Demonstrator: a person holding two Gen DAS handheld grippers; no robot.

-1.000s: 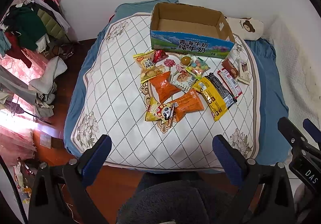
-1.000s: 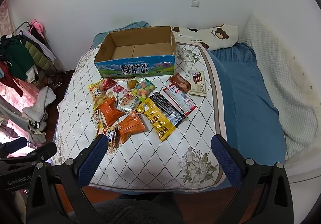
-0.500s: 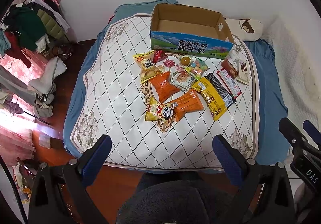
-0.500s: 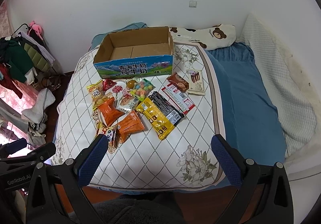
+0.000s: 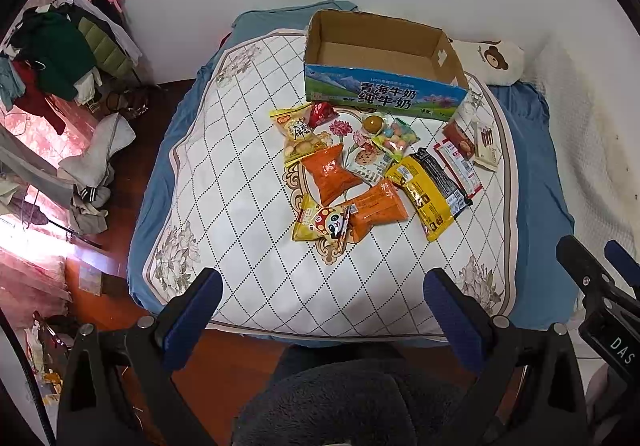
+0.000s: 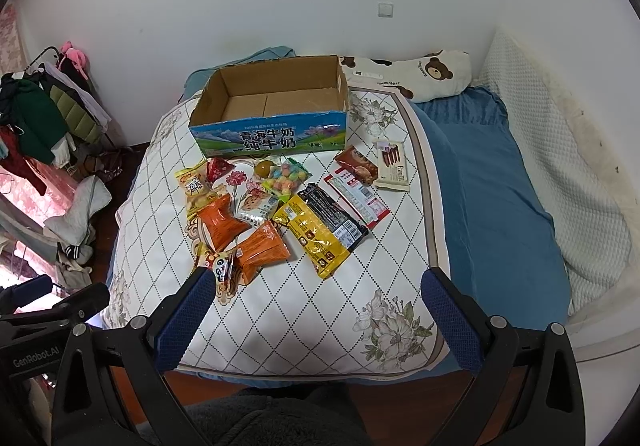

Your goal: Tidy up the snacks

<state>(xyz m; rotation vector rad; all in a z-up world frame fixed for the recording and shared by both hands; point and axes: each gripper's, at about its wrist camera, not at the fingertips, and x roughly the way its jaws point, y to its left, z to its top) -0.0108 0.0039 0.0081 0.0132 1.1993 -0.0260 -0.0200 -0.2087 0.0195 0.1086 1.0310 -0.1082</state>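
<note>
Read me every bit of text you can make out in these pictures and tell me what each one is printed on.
"青海牛奶 纯牛奶": front of the cardboard box.
"DAS": partly cut off, on the right gripper's body, seen in the left wrist view.
"GenRobot.AI": on the left gripper's body, seen in the right wrist view.
"Bear": partly legible on the bear pillow.
Print on the snack packets is too small or blurred to read.

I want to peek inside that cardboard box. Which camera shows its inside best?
The right wrist view: the cardboard box opens toward it, showing a bare floor. The left wrist view shows the box more from the side, its front wall hiding part of the floor.
</note>
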